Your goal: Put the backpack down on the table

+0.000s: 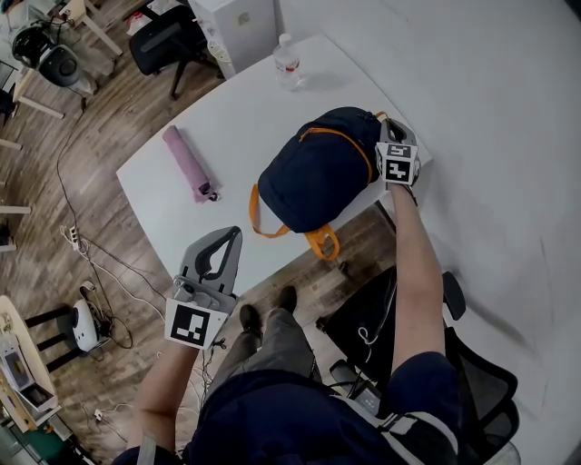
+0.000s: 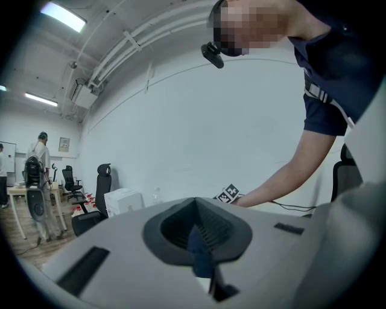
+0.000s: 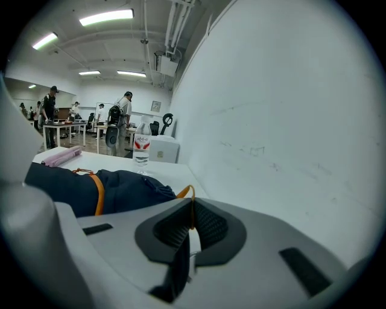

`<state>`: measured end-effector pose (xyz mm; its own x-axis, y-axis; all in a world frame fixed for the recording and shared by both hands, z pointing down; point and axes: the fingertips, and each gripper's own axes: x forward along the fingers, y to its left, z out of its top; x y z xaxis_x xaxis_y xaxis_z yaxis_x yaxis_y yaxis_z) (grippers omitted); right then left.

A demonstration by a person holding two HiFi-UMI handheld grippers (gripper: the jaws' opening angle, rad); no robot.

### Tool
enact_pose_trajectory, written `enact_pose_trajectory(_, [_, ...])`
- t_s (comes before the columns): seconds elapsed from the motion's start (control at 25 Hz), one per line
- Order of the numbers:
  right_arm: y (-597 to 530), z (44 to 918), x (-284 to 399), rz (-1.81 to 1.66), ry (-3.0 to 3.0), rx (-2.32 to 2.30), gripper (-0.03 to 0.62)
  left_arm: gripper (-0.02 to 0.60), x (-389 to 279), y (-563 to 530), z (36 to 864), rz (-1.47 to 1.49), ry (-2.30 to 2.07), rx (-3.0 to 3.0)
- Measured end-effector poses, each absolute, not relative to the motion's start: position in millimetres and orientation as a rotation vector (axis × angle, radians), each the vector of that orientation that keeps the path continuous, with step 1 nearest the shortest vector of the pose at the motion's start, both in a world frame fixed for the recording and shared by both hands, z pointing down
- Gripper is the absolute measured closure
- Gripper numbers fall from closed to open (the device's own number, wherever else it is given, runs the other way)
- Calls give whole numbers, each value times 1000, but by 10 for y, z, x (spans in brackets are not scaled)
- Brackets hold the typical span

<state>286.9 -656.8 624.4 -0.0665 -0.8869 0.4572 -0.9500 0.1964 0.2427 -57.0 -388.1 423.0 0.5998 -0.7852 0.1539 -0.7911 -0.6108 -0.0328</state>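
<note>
The navy backpack point(image 1: 313, 173) with orange straps lies at the right end of the white worktop point(image 1: 227, 118), right of the frame's centre in the head view, and one orange strap loop point(image 1: 322, 241) hangs over the near edge. At its top, the right tool point(image 1: 388, 132) is closed tight on the thin orange carry loop point(image 3: 187, 193), which runs up between the tips of its jaws. The left tool point(image 1: 234, 234) is well apart from the bag at lower left, over the floor; its jaw tips meet and it has hold of nothing. On the worktop, left of the bag and clear of it, lies a folded pink umbrella point(image 1: 189, 163). A clear water bottle point(image 1: 287, 62) stands near the far edge at upper centre. Nothing lies between these and the bag. A black office chair point(image 1: 472, 381) stands at lower right beside the person. Another chair point(image 1: 163, 41) and a white cabinet point(image 1: 238, 27) stand beyond the worktop at the top. The wooden floor point(image 1: 109, 118) at left carries cables and a power strip point(image 1: 73, 238), and a plain white wall point(image 1: 508, 136) fills the right side.
</note>
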Motion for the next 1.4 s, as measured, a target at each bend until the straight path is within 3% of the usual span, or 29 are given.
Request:
enact_pose_trajectory(0.56, [-6471,6334,2948,202,-1968,1705,531,577,-541,-3849,4273,255,-1348,2776])
enact_pose_trajectory(0.92, [-6408,6259,2979,179,-1988,1725,422,577,-505,-3824,4264,255,-1339,2785])
enact_pose_trajectory(1.4, [-6293,5944,2785,126,-2069,1761,413,577,-526,-3828,4196,229,-1355,2801])
